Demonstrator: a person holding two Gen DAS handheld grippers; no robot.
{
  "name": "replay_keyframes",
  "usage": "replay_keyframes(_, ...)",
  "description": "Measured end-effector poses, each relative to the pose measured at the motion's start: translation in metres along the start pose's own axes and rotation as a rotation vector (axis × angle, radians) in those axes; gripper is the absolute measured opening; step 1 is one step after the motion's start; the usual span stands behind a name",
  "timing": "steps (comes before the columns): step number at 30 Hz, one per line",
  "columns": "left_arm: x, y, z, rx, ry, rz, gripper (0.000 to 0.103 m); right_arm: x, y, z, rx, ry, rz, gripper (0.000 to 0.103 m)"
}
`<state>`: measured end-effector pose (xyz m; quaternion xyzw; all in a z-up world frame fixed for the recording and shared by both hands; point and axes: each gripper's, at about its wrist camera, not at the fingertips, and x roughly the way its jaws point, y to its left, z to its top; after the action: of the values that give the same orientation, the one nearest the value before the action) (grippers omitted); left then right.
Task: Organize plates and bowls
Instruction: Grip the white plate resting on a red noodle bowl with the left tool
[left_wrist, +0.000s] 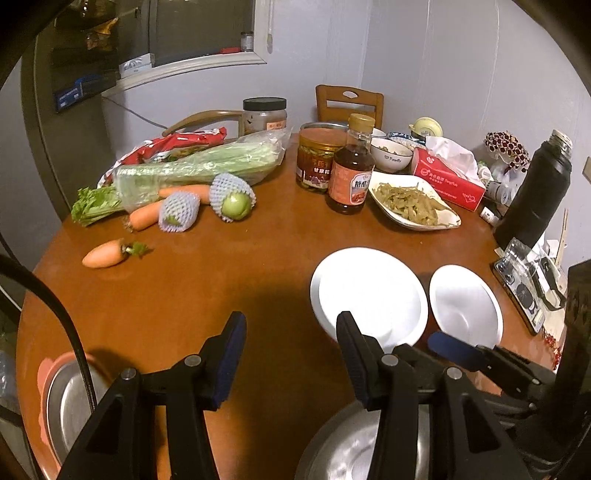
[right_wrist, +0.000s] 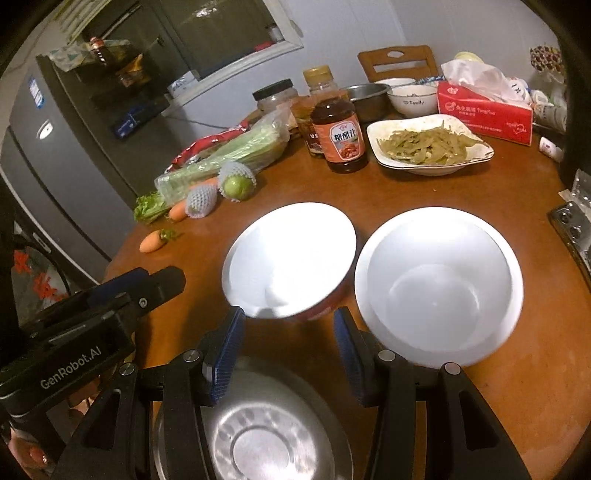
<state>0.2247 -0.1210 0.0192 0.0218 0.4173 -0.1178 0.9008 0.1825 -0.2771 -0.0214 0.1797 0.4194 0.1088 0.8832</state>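
Both your wrist cameras look forward and down over the table (left_wrist: 221, 266) from its near edge; the right one sits closer. They share the two white plates (right_wrist: 291, 258) and sauce bottle (left_wrist: 349, 177).

I see two plain white bowls (right_wrist: 291, 258) (right_wrist: 439, 284) on my reddish-brown table (right_wrist: 517, 387), orange carrots (left_wrist: 105, 254), a green fruit (left_wrist: 236, 206) in white foam netting, a red tissue box (left_wrist: 448, 181), and blue ribbed pads (right_wrist: 227, 350) on black fingers.
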Motion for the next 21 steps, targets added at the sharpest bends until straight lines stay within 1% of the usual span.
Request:
replay_keyframes(2,0.006,0.000,0.006,-0.004,0.008,0.001,0.050,0.006,-0.001,0.004,0.003,0.011,-0.001,0.052)
replay_keyframes(6,0.023,0.001,0.015,-0.020,0.039,-0.021,0.050,0.013,-0.003,0.010,0.016,0.027,0.015,0.052)
replay_keyframes(14,0.054,-0.001,0.023,-0.036,0.097,-0.043,0.050,0.025,-0.010,0.025,-0.001,0.029,-0.029,0.052)
replay_keyframes(17,0.063,0.000,0.024,-0.045,0.112,-0.048,0.050,0.031,-0.011,0.030,-0.022,0.034,-0.063,0.051)
replay_keyframes(19,0.068,-0.001,0.023,-0.051,0.121,-0.057,0.050,0.034,-0.011,0.032,-0.045,0.037,-0.077,0.050)
replay_keyframes(21,0.072,-0.002,0.022,-0.053,0.132,-0.071,0.050,0.038,-0.010,0.033,-0.066,0.041,-0.081,0.046)
